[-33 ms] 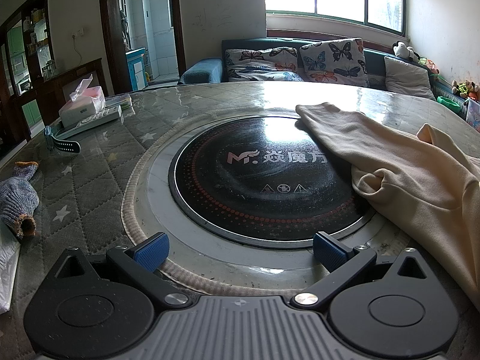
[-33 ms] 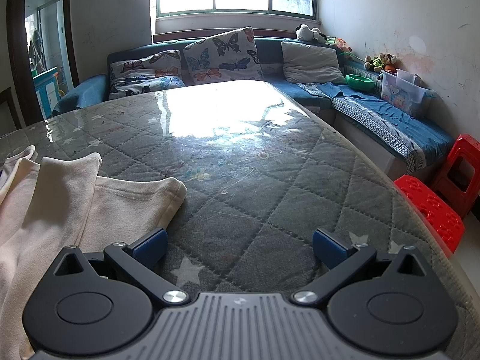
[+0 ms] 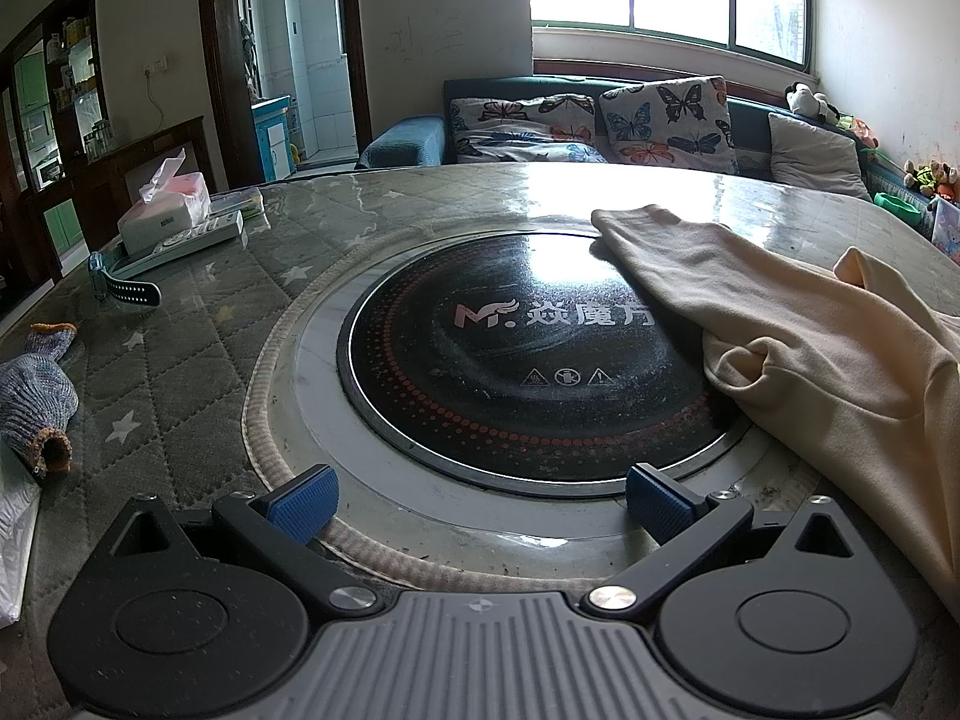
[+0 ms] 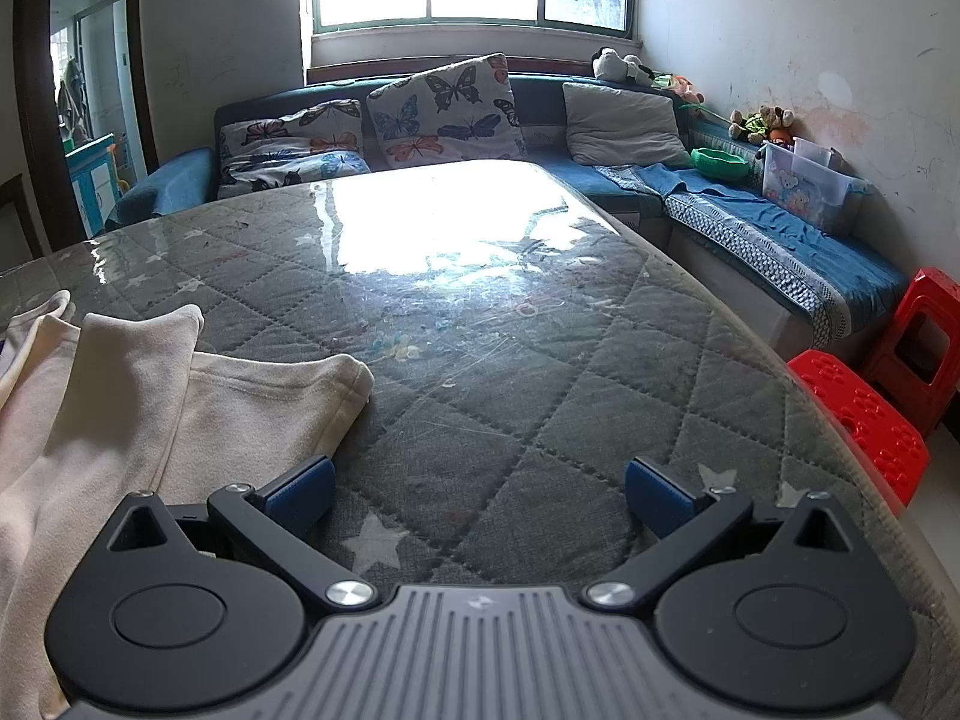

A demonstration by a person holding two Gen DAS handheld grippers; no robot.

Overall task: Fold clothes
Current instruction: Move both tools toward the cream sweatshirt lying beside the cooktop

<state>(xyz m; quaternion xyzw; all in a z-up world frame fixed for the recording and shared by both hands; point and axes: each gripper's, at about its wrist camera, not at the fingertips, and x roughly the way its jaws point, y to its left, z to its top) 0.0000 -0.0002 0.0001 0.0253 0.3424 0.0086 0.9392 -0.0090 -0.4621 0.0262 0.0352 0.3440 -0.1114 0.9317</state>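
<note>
Left wrist view: the left gripper (image 3: 480,501) hangs low over the table (image 3: 198,360), its two blue-tipped fingers spread wide with nothing between them. Under it sits a round black cooktop (image 3: 516,360) set into the table. The cream garment (image 3: 798,372) lies on the right side — one long part reaches over the edge of the cooktop, and the rest is bunched in soft folds. It does not touch the fingers. Far off on the left are a tissue box (image 3: 165,210), a remote (image 3: 192,240), a watch (image 3: 123,288) and a knitted sock (image 3: 36,402).

In the right wrist view, the right gripper (image 4: 480,495) is also wide open and holds nothing. The cream garment (image 4: 120,408) lies to its left on the grey quilted cover, and its hem corner is just beside the left fingertip (image 4: 303,495) — whether they touch, I cannot tell. Two red stools (image 4: 870,414) stand past the table edge.
</note>
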